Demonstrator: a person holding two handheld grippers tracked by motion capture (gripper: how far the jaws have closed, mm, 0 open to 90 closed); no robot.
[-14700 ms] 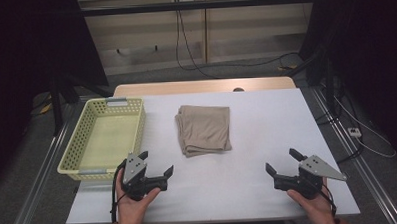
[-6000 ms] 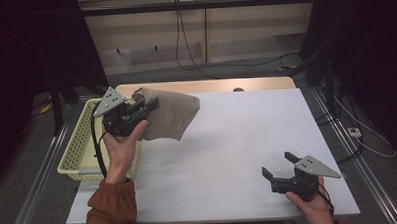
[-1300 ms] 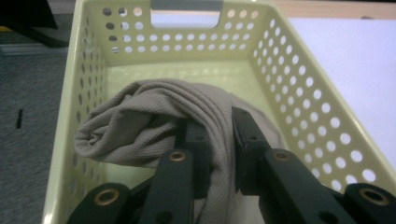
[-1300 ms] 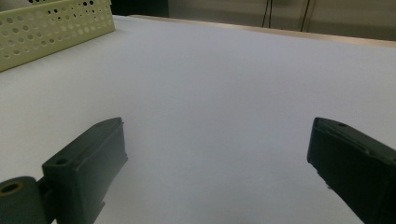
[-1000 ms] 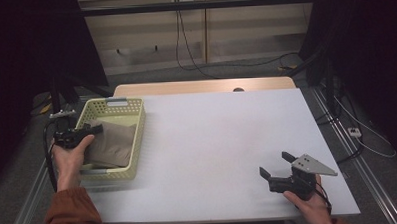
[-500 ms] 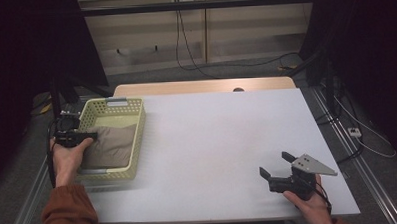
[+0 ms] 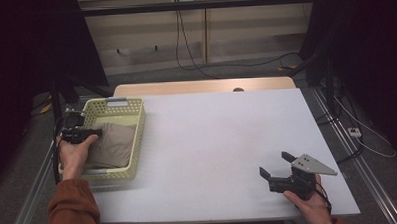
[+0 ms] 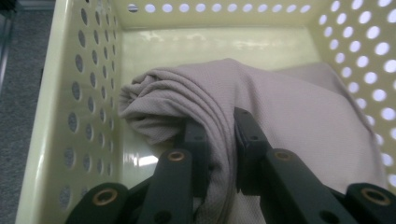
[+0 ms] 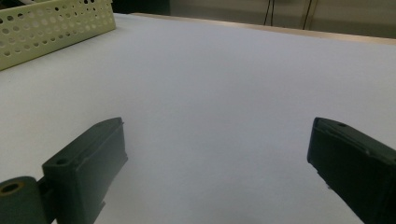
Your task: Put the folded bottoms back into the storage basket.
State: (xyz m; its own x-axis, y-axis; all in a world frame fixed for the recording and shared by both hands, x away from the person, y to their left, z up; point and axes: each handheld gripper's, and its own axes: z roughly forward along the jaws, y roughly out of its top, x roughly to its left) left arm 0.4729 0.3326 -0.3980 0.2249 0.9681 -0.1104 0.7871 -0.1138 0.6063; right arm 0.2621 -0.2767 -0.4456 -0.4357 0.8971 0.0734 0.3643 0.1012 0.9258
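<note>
A folded beige cloth (image 7: 112,144) lies inside the pale yellow perforated basket (image 7: 137,125) at the table's left edge. My left gripper (image 7: 82,134) reaches in over the basket's left side, shut on a bunched fold of the cloth (image 8: 261,116); in the left gripper view both black fingers (image 8: 250,135) pinch that fold, and the cloth rests on the basket floor (image 8: 154,51). My right gripper (image 7: 278,170) sits low near the table's front right, wide open with only bare tabletop between its fingers (image 9: 88,163).
The white table (image 7: 222,141) stretches between the basket and the right gripper. A wooden strip (image 7: 200,87) runs along its far edge, with cables on the floor behind. The basket's corner (image 9: 56,23) stands far left in the right gripper view.
My left hand has sunk a little and shifted toward the basket's left wall, lowering the cloth to the basket floor. The right gripper has stayed still.
</note>
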